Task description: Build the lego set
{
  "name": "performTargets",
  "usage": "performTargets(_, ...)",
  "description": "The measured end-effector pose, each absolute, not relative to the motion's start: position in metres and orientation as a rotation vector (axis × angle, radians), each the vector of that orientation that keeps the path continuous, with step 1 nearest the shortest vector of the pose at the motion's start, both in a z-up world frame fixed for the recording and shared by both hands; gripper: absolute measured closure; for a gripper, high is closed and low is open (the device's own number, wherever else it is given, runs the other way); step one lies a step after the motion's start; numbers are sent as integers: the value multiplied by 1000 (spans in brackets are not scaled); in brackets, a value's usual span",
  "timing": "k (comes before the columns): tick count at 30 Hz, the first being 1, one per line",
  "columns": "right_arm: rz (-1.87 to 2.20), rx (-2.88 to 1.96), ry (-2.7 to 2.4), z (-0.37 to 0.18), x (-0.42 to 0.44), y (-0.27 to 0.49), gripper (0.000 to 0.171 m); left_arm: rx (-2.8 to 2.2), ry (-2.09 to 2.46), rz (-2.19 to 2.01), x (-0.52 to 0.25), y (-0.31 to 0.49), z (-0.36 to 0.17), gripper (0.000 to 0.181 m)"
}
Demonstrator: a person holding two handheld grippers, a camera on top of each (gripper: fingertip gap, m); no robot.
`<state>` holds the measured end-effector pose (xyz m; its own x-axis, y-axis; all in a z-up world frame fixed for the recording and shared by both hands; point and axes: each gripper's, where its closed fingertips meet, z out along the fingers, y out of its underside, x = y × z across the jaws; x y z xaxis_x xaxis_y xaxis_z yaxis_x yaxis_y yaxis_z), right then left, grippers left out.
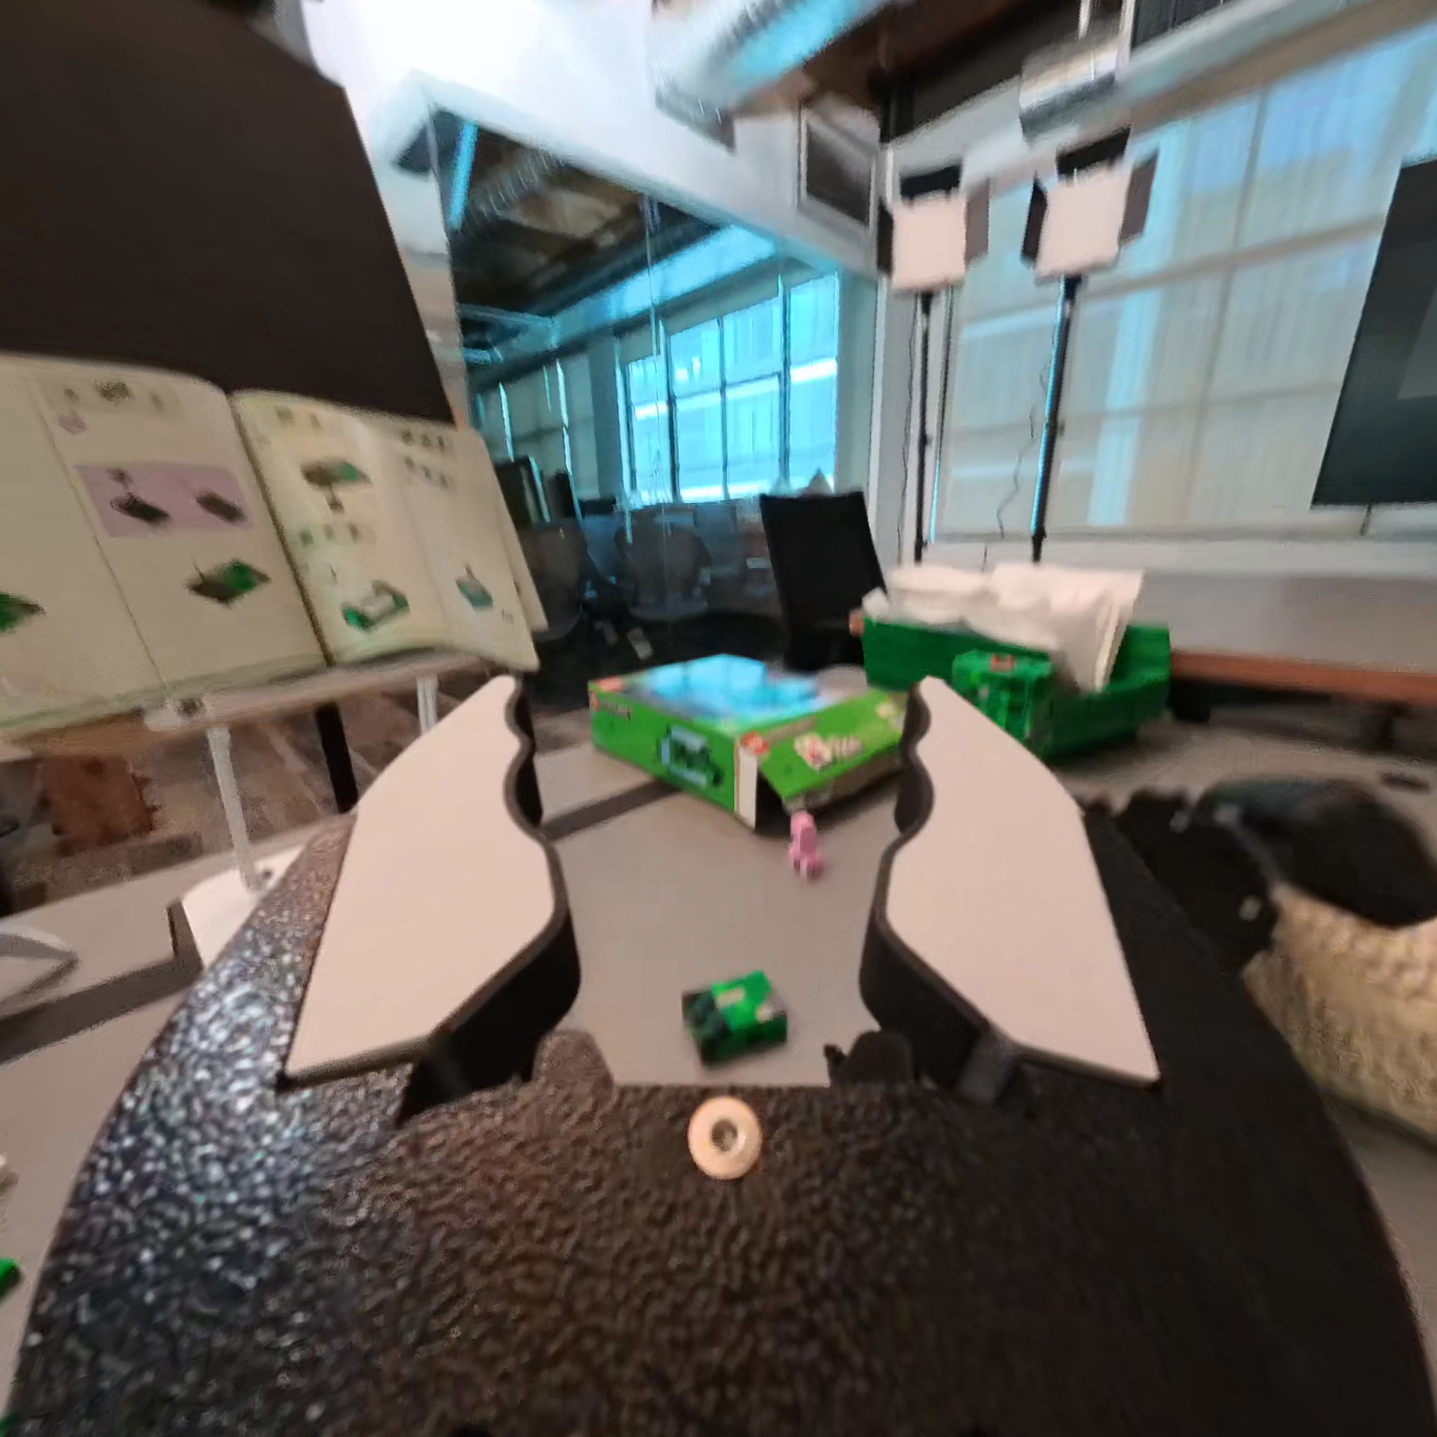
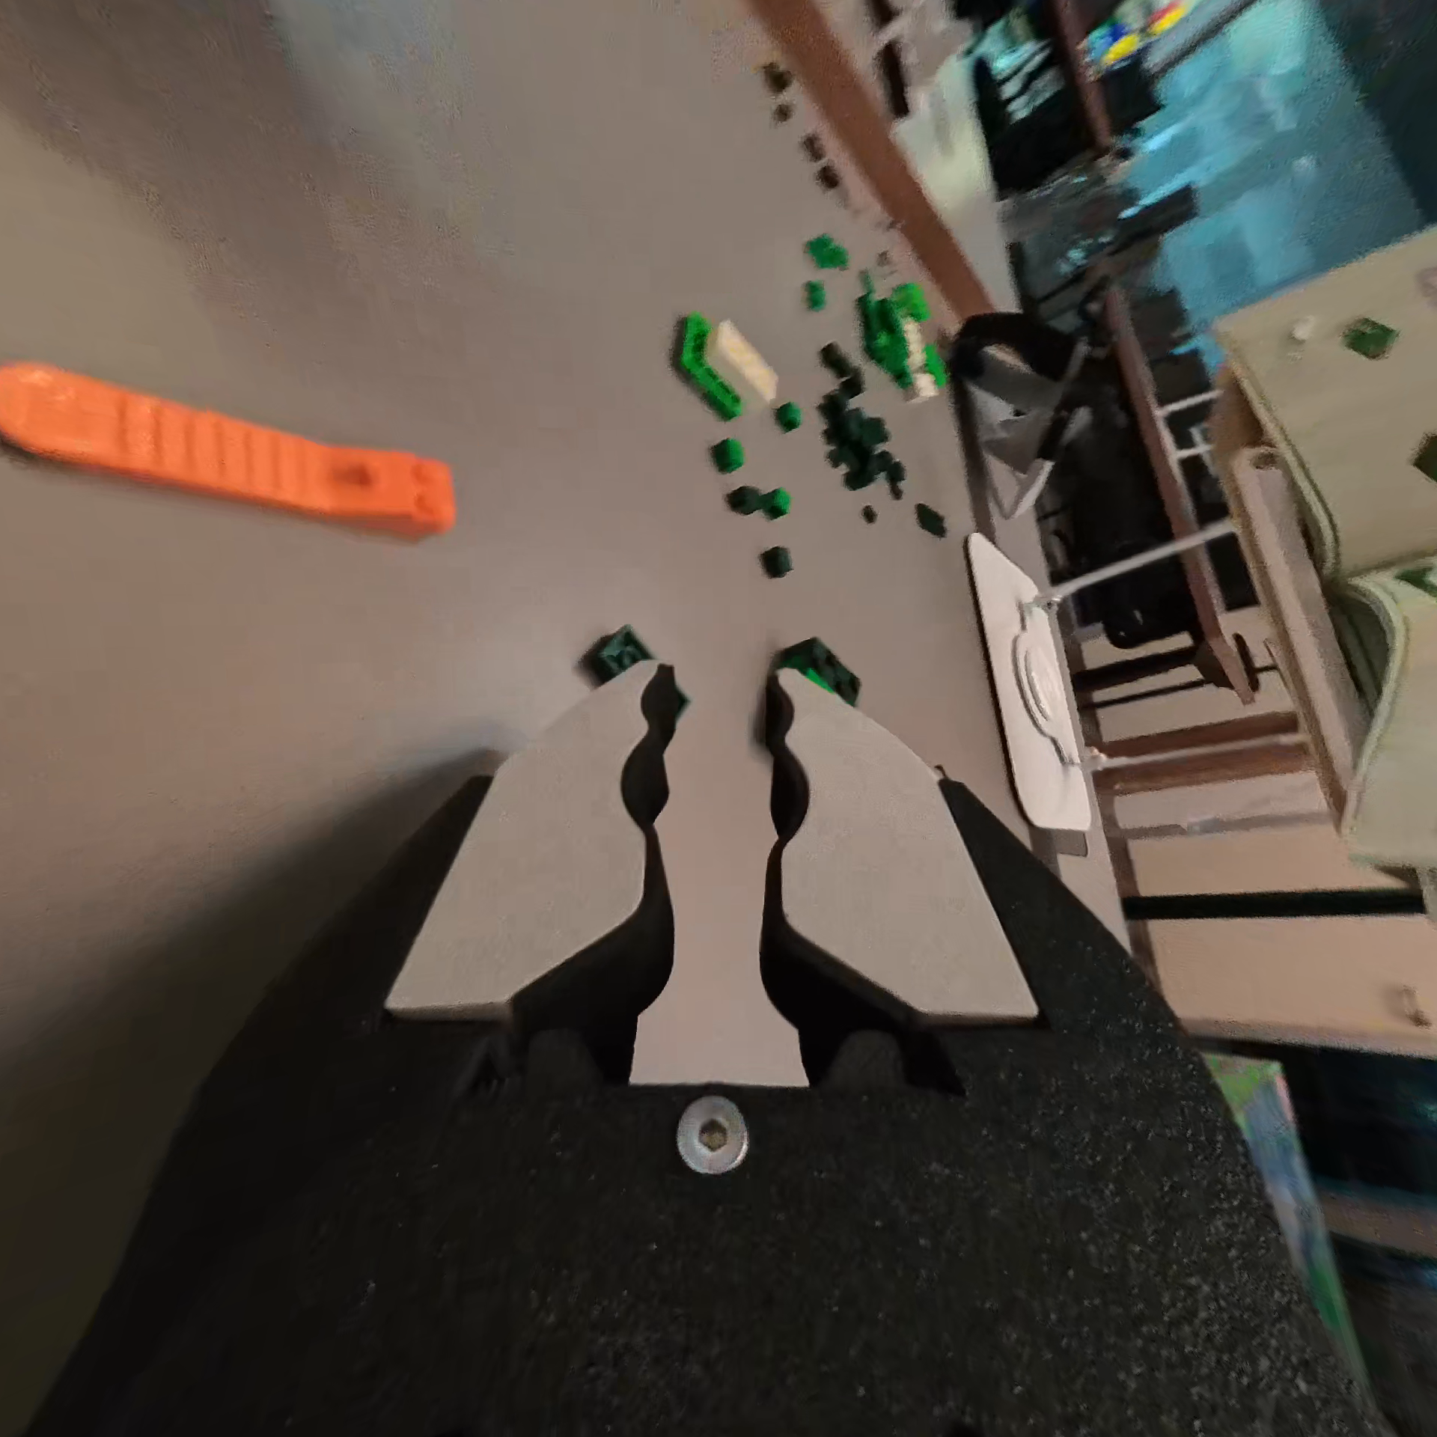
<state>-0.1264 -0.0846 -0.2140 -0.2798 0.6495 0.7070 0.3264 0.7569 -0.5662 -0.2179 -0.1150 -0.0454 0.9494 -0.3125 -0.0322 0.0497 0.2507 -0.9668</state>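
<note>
Left wrist view: I'm holding the left gripper (image 1: 719, 746) w/ fingers spread wide, gripping nothing. A small green lego block (image 1: 735, 1015) is lying on the grey worktop (image 1: 676, 894) between them, toward 6 o'clock; pink figure (image 1: 805, 844) and green set box (image 1: 739, 731) at 12, instruction booklet (image 1: 233, 529) at 10.

Right wrist view: I'm keeping the right gripper (image 2: 719, 680) narrow, fingers apart, empty. Loose green pieces (image 2: 847, 420) are lying at 1 o'clock, orange brick separator (image 2: 225, 451) at 10.
</note>
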Motion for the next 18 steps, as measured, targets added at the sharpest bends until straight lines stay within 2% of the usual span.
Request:
performTargets(4,473,-855,-1698,-205,-135,-69,150,-1179,126,-161,-217,-140,24,91)
performTargets(8,601,-930,-1512,-187,-138,-62,151,-1195,60,-114,-225,-139,50,88)
performTargets(12,647,-964,-1416,-180,-136,-55,152,-1242,4,-122,-234,-129,35,88)
performTargets(18,697,-1045,-1292,-173,-131,-39,148,-1384,-112,-29,-258,-113,-21,78)
